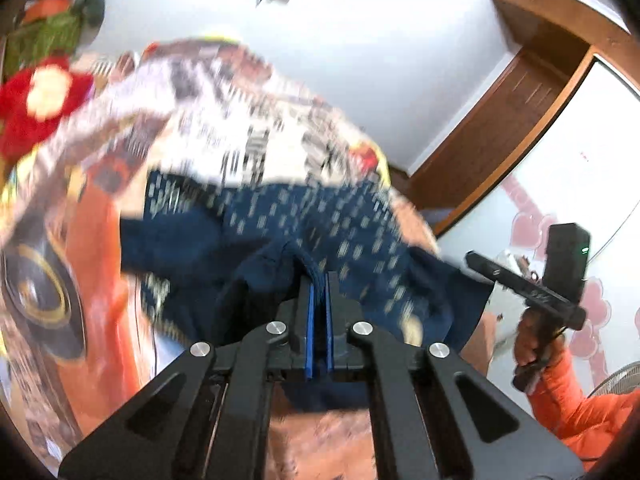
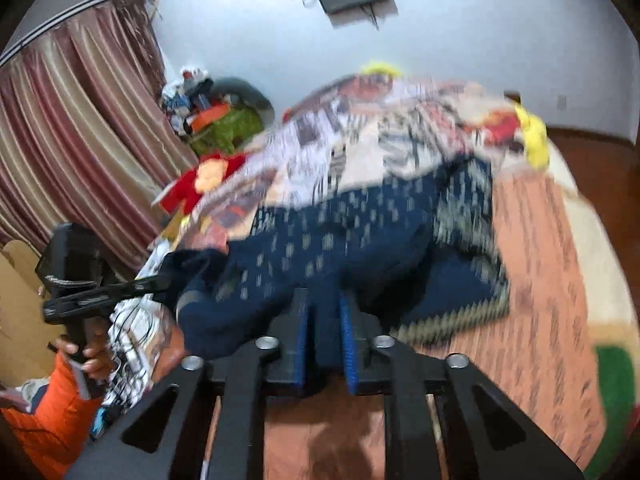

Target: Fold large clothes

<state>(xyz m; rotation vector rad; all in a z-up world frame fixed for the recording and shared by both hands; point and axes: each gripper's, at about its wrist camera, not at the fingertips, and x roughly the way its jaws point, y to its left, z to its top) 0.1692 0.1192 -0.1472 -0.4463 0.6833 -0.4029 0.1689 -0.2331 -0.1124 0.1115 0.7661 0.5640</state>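
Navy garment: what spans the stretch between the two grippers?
Only the navy garment itself. Its cloth runs from the left gripper across to the right gripper, both shut on it. The right wrist view shows it best, though blurred.

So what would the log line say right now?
left tongs: gripping blue garment | right tongs: gripping same garment | on bed
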